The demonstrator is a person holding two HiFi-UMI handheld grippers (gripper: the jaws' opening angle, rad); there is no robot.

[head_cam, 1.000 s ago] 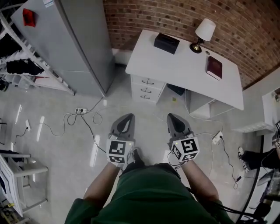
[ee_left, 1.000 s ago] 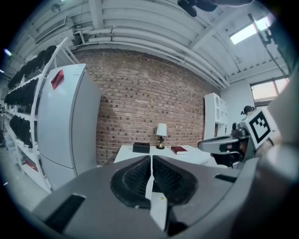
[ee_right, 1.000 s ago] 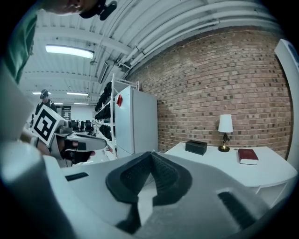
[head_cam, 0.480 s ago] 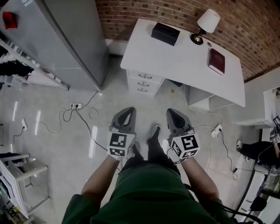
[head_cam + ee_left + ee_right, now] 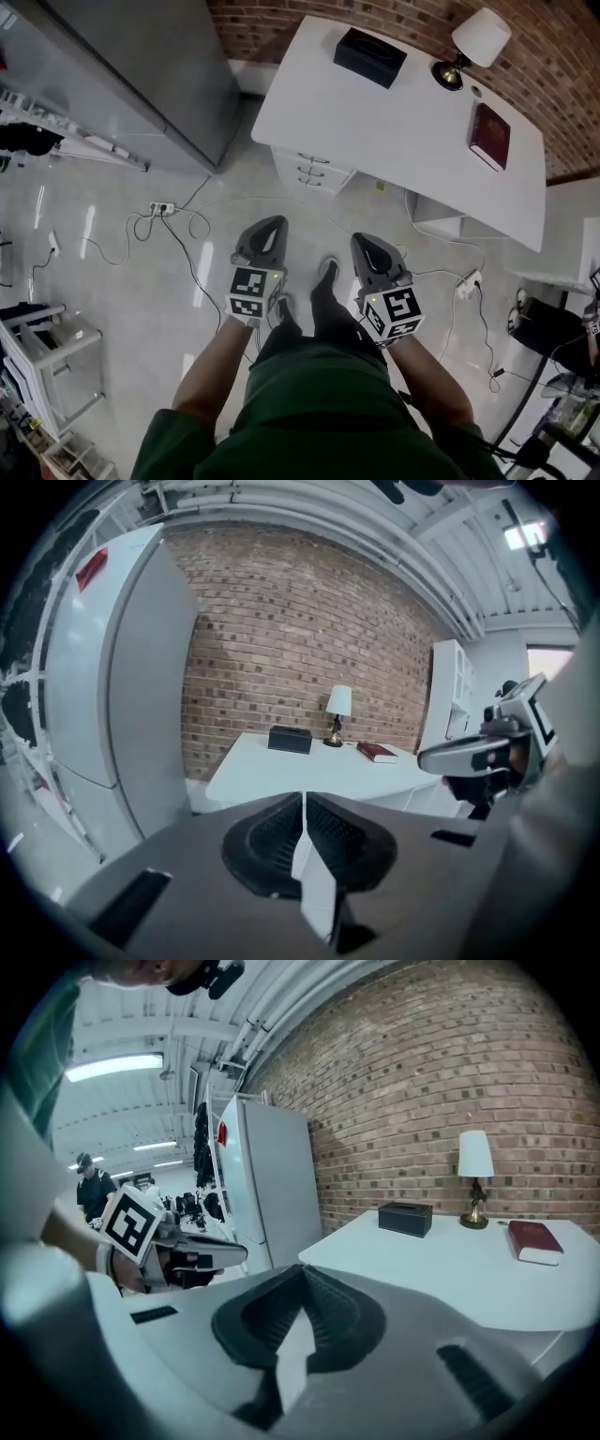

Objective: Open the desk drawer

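**Scene, large to small.**
- The fridge [image 5: 141, 66] stands just off the desk's left end.
- The desk [image 5: 394, 131] is white and its back is to the brick wall.
- The drawer stack [image 5: 314, 171] sits under the desk's left end and shows three fronts, each with a handle.
- On the desktop, a box [image 5: 370, 56] is at back left, a book [image 5: 490, 136] is toward the right, and a lamp [image 5: 481, 42] is at the back right corner.

**Progress.**
- Nothing is done yet.
- All three fronts look flush in the head view (the handles are too small to tell which drawer is meant).
- No gripper touches the desk.
- Judged remaining: close in on the desk front, pick a handle, grip it, pull.

**Grippers.**
- The left gripper [image 5: 267, 230] and right gripper [image 5: 370, 246] are both over the floor in front of the desk, well apart from the stack and pointing toward it.
- The stack lies ahead, roughly between the lines of the two.
- In the left gripper view the fingers [image 5: 267, 841] are pressed together with nothing between them. The desktop shows beyond them.
- In the right gripper view the fingers [image 5: 337, 1321] are also together and hold nothing. The desk's left corner shows just past them.

**Note.** The fingers are well short of any handle. Whichever gripper takes it will probably need to part its fingers first.
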